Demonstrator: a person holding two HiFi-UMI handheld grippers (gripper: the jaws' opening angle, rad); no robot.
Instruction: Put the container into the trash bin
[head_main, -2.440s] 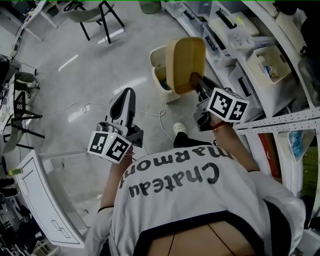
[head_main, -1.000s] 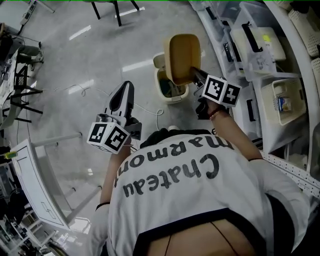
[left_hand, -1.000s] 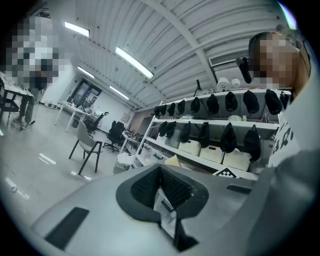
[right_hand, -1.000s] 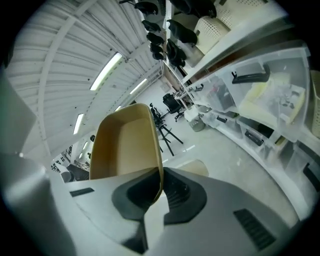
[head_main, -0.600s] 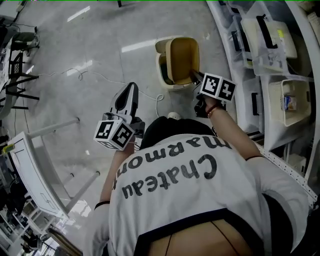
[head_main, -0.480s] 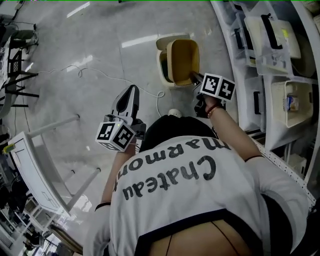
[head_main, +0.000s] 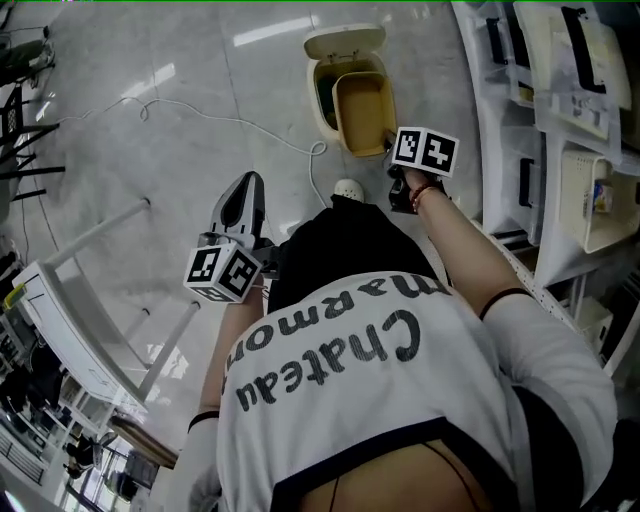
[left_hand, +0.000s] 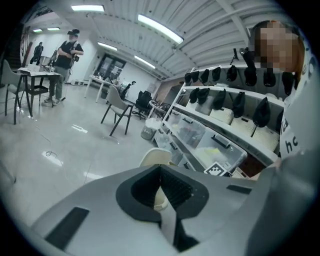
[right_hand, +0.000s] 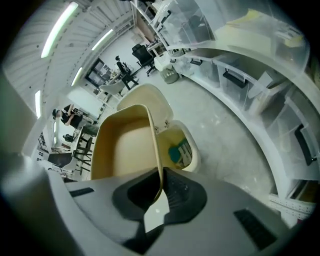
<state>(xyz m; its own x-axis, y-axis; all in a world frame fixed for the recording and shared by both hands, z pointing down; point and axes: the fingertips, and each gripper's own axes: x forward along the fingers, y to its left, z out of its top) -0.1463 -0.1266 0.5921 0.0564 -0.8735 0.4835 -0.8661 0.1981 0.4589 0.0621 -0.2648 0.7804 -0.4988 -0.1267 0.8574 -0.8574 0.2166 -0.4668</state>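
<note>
Container clenched in right tongs over trash bin, left tongs closed empty, glossy floor, shelving

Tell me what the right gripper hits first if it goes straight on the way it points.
The open trash bin, most likely. The right gripper is shut on the wall of the container, so the container would lead into the bin's mouth. Whether it clears the rim is hard to judge.

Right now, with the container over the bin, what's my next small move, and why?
Probably ease the right claw a little lower, then open it: it is shut on one wall of the container, which hangs tilted over the mouth of the open trash bin.
</note>
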